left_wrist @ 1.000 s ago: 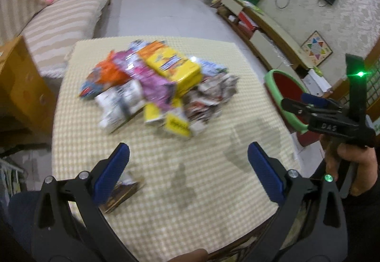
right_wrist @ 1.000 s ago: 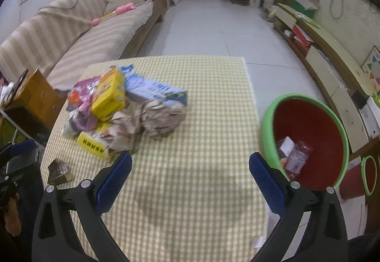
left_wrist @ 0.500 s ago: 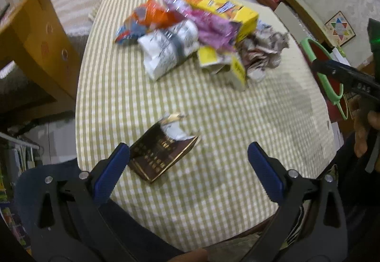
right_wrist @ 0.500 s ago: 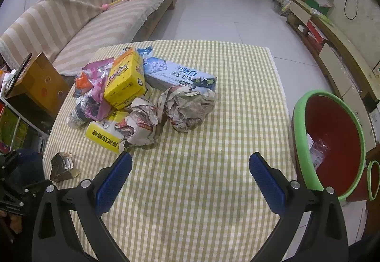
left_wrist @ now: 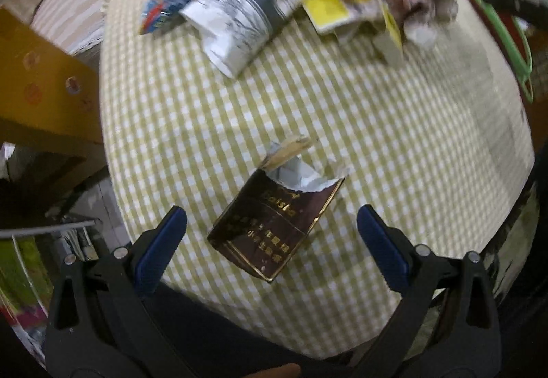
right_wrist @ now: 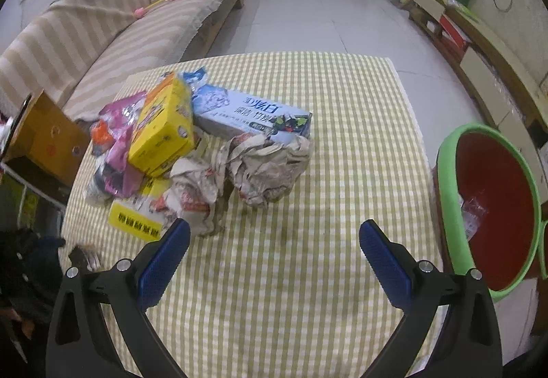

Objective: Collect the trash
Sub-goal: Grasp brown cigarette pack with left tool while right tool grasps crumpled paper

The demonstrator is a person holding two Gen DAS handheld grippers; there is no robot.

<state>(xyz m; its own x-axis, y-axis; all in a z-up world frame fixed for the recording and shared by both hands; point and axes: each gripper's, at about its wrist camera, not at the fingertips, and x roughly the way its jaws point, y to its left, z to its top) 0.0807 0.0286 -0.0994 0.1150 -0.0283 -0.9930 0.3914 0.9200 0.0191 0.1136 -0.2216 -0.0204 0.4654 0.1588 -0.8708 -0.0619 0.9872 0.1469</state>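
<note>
A torn dark brown pack with gold print (left_wrist: 274, 220) lies alone on the checked tablecloth (left_wrist: 394, 138) near its front edge. My left gripper (left_wrist: 270, 241) is open and hovers just above it, the pack between the blue pads. A trash pile lies further back: crumpled paper (right_wrist: 263, 169), a yellow box (right_wrist: 162, 126), a blue-white carton (right_wrist: 253, 116), pink wrappers (right_wrist: 120, 145). My right gripper (right_wrist: 274, 254) is open and empty, in front of the crumpled paper. The brown pack shows small in the right wrist view (right_wrist: 82, 258).
A green bin with a red inside (right_wrist: 493, 206) stands off the table's right edge and holds some wrappers. A brown cardboard box (right_wrist: 44, 138) sits off the left side. A striped sofa (right_wrist: 120, 39) lies behind; low shelves (right_wrist: 479, 35) run along the right wall.
My left gripper has swung down and back from the pile to the brown pack, which now lies between its pads. My right gripper has moved in toward the crumpled paper.
</note>
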